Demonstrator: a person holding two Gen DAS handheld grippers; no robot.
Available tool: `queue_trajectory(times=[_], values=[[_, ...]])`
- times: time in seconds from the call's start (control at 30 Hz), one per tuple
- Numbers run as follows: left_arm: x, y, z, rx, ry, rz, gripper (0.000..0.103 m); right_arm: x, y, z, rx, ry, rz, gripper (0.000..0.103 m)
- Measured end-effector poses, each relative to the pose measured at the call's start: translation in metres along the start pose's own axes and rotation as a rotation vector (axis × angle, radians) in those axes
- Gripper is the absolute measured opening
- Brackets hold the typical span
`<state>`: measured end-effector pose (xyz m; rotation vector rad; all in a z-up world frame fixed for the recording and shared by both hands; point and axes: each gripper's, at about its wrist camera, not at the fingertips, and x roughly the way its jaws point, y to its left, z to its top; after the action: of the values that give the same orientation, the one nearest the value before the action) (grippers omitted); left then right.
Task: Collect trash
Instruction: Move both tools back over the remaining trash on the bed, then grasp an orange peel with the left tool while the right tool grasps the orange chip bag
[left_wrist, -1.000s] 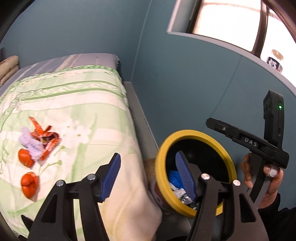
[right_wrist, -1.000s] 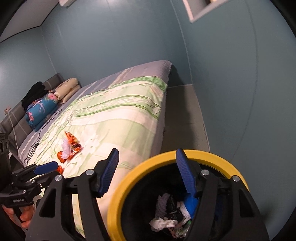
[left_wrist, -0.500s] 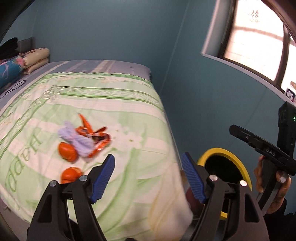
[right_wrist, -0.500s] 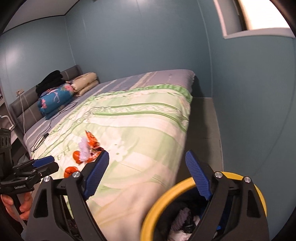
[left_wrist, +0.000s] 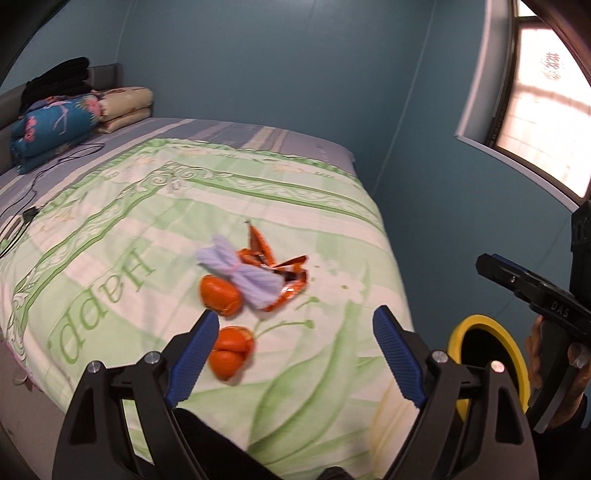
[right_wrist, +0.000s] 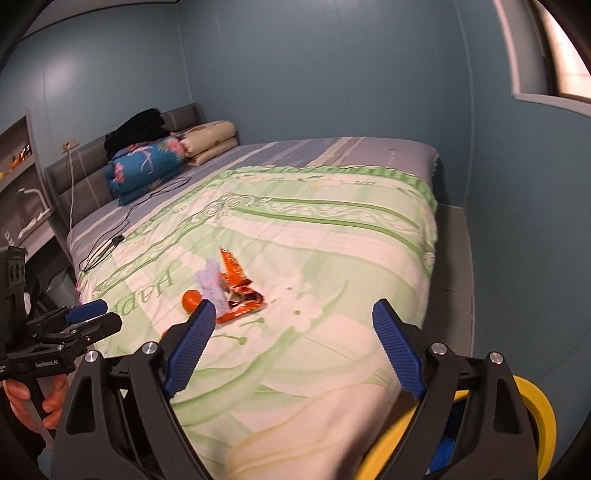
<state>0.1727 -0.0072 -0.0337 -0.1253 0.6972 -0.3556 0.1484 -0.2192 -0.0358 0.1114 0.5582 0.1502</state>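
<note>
**Left wrist view and right wrist view: trash on the bed, bin at its near corner**

Left wrist view: the left gripper (left_wrist: 291, 350) hangs over the near edge of the bed (left_wrist: 110, 206) with its blue fingers spread wide and nothing between them. The trash lies together on the green quilt (left_wrist: 314, 387), toward the near edge and closer to the right side. A lilac tuft (left_wrist: 240, 275) lies across a torn orange wrapper (left_wrist: 284, 271). An orange crumpled piece (left_wrist: 219, 297) touches the tuft's left end, and a second orange piece (left_wrist: 231, 350) lies just nearer, beside the left finger. Off the bed's near right corner stands a yellow-rimmed bin (left_wrist: 511, 354); its inside reads only as black here. Beside it the right gripper (left_wrist: 495, 267) shows from the side, held in a hand.

Right wrist view: the right gripper (right_wrist: 293, 345) also has its blue fingers spread apart and empty, above the near edge of the quilt (right_wrist: 332, 258). The wrapper (right_wrist: 242, 295) and lilac tuft (right_wrist: 210, 282) lie ahead of its left finger, with one orange piece (right_wrist: 191, 300) just left of them. The bin's yellow rim (right_wrist: 541, 417) shows at the bed's near right corner, behind the right finger; something blue (right_wrist: 441, 452) lies inside it. At the left edge the left gripper (right_wrist: 90, 317) appears from the side. A folded blue blanket (right_wrist: 144, 166) and cream pillows (right_wrist: 210, 142) lie at the far headboard end.
</note>
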Motion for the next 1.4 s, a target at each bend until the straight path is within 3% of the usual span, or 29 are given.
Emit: queue_trajectory(times=[0.3,1.0,1.27,1.4], values=[[0.009,0.034,-0.011,-0.038,0.003,0.077,0.086,0.039,0.032,0.007,-0.061,0.054,0.041,0.083],[0.067,0.074,-0.029,-0.124,0.082,0.105,0.086,0.161,0.069,0.019,-0.111,0.207,0.063,0.086],[0.086,0.078,-0.032,-0.157,0.109,0.078,0.086,0.219,0.084,0.029,-0.122,0.273,0.08,0.086],[0.093,0.077,-0.034,-0.14,0.114,0.069,0.086,0.247,0.09,0.034,-0.126,0.301,0.075,0.08]])
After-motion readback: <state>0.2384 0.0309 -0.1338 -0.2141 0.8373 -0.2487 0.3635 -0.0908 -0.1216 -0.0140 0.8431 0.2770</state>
